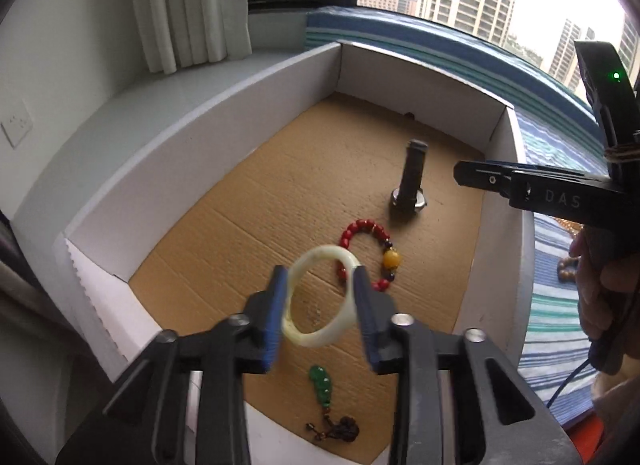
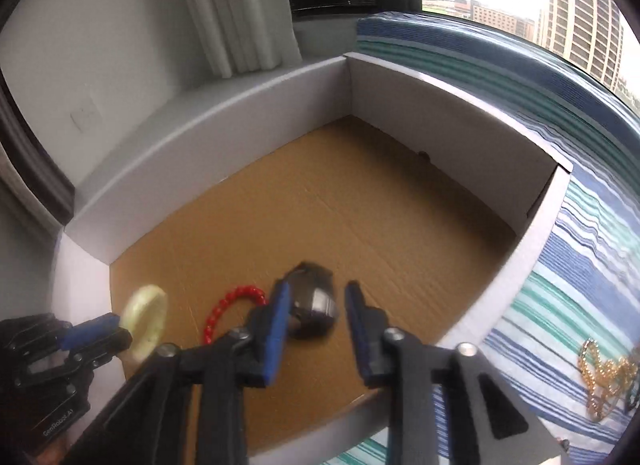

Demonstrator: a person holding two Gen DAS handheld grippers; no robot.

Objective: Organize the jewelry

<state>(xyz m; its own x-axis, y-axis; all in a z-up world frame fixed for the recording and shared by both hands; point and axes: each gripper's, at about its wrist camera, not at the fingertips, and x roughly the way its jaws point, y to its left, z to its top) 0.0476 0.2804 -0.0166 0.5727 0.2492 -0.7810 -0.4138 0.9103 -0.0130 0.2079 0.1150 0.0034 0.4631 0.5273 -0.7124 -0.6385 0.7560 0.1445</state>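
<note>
My left gripper (image 1: 320,277) is shut on a pale jade bangle (image 1: 316,339) and holds it above the cardboard floor of a white-walled box (image 1: 200,137). In the box lie a red bead bracelet (image 1: 366,231) with an amber bead, a dark watch (image 1: 412,181) and a green pendant (image 1: 322,385) on a dark cord. My right gripper (image 2: 316,293) is open and empty, above the watch (image 2: 314,311). The right wrist view also shows the bangle (image 2: 146,321), the left gripper (image 2: 92,331) and the red bracelet (image 2: 232,301).
The box (image 2: 440,105) sits on a blue, green and white striped cloth (image 2: 580,245). A gold chain (image 2: 608,381) lies on the cloth right of the box; wooden beads (image 1: 568,269) show there too. A curtain (image 1: 188,5) and a window are behind.
</note>
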